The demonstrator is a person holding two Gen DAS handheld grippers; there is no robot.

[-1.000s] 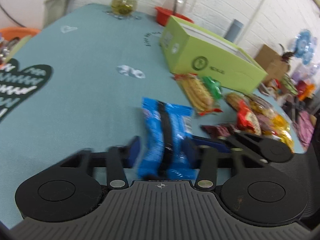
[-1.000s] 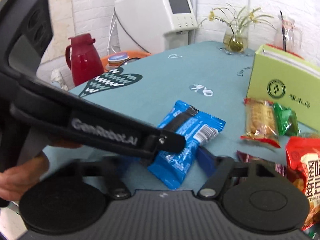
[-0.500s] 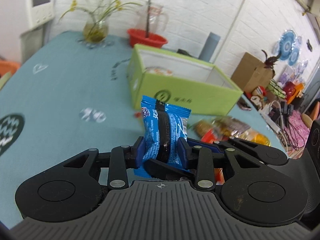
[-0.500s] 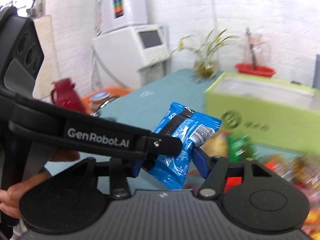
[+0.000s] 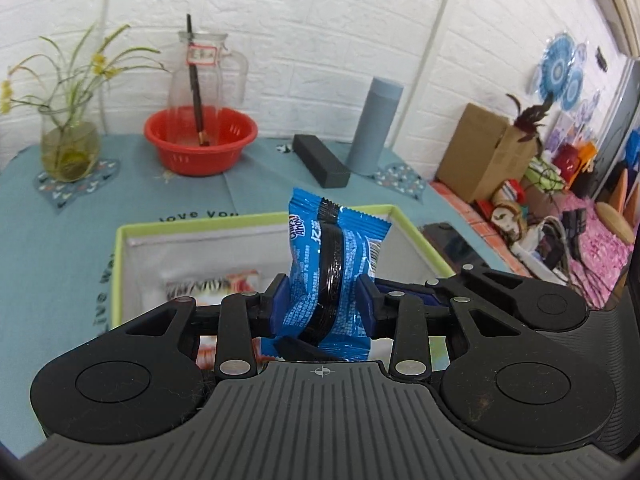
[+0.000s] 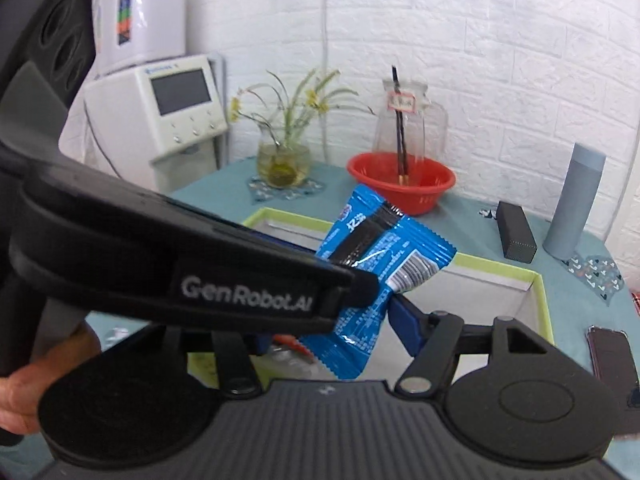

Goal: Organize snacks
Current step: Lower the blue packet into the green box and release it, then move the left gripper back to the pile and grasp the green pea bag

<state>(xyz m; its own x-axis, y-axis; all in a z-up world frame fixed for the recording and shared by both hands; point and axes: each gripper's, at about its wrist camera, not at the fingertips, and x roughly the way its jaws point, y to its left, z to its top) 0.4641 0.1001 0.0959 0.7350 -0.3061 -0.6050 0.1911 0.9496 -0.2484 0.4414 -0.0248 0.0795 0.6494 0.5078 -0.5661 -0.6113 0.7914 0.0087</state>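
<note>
Left gripper (image 5: 322,300): clenched on a blue snack packet (image 5: 332,276), blue pads pressed against both sides of the wrapper. The packet stands roughly upright between the fingers, black band running down its middle, and is held above the open green box (image 5: 120,236). In the right wrist view the same packet (image 6: 380,264) hangs tilted over the box's near rim (image 6: 500,266).

Right gripper (image 6: 336,332): its fingers stand apart on either side of the packet, the one blue pad (image 6: 404,328) in view clear of the wrapper; the other pad is hidden behind the left gripper's arm.

Box contents: at least one striped packet (image 5: 208,286) lies on the white floor inside.

Table: a red basin (image 5: 200,140), glass jug (image 5: 204,68), plant vase (image 5: 70,148), grey cylinder (image 5: 374,124) and black block (image 5: 320,160) stand beyond the box
</note>
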